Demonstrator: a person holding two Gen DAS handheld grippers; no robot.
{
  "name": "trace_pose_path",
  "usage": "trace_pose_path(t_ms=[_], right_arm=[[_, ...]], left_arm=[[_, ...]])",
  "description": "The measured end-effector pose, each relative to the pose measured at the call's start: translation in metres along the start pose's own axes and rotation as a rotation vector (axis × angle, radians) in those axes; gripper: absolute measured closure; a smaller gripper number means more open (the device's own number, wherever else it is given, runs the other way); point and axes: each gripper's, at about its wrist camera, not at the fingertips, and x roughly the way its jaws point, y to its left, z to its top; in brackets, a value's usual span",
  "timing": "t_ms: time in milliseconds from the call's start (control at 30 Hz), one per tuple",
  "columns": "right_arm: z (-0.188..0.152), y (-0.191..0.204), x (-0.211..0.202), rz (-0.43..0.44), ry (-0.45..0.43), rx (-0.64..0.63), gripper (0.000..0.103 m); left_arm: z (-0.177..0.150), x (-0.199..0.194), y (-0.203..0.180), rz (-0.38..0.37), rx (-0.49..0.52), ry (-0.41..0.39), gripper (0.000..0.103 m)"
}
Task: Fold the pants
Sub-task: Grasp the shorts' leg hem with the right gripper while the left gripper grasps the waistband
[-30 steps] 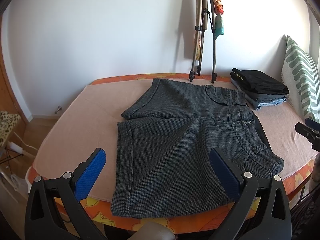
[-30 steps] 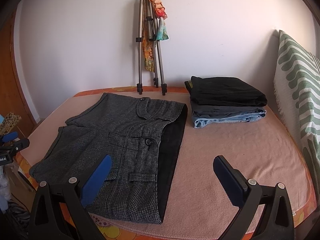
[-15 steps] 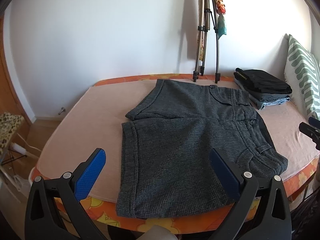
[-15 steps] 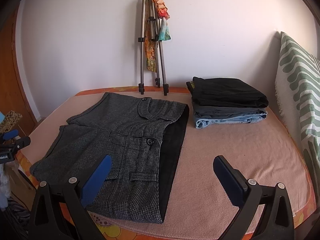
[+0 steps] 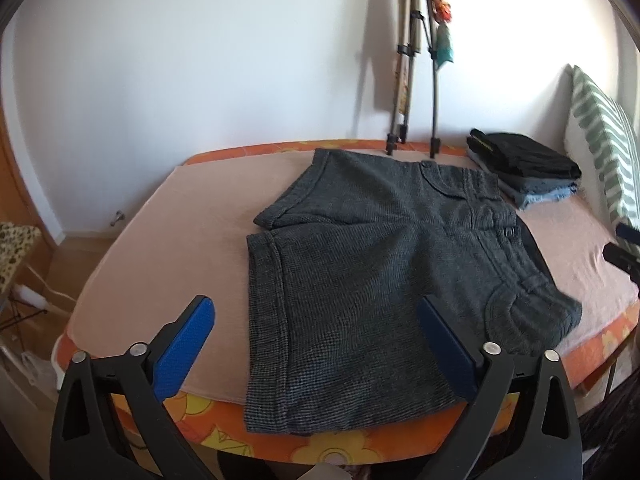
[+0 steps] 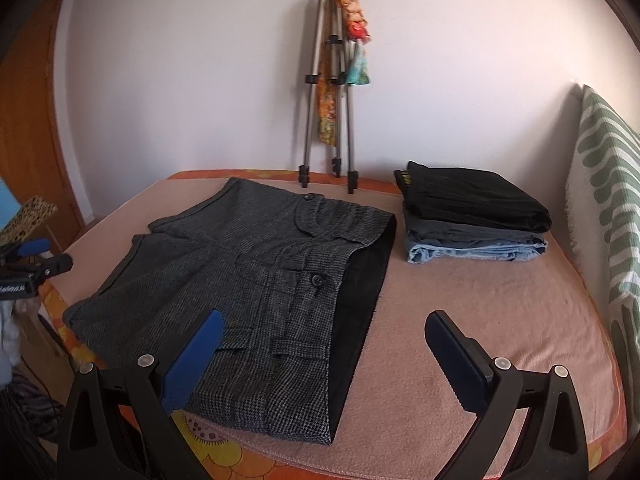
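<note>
Dark grey checked shorts (image 5: 372, 264) lie flat on the pink-covered bed (image 5: 180, 232), leg hems to the left, waistband to the right; they also show in the right wrist view (image 6: 256, 280). My left gripper (image 5: 316, 344) is open and empty, held above the near leg at the bed's front edge. My right gripper (image 6: 324, 356) is open and empty, held above the waistband end, where the black lining (image 6: 360, 280) shows. Each gripper is seen at the edge of the other's view.
A stack of folded pants (image 6: 472, 216) sits at the back right of the bed. A tripod (image 6: 328, 112) with colourful cloth leans on the wall behind. A green-striped pillow (image 6: 604, 216) stands at the right. The bed edge has an orange flowered sheet (image 5: 320, 440).
The left gripper has pulled back and risen slightly, so the shorts sit further off in its view. The right gripper has hardly moved. The shorts lie unchanged.
</note>
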Motion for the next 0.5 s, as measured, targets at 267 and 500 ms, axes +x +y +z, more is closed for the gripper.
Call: trace_pose_path(t_ms=[267,500], right_arm=[[-0.013,0.012,0.006,0.142,0.073,-0.118,0.016],[-0.03,0.048,0.01,0.261,0.172,-0.387,0.036]], left_arm=[[-0.013,0.007,0.013,-0.104,0.054,0.089,0.04],[-0.028,0.003,0.019,-0.177,0.114,0.177,0.051]])
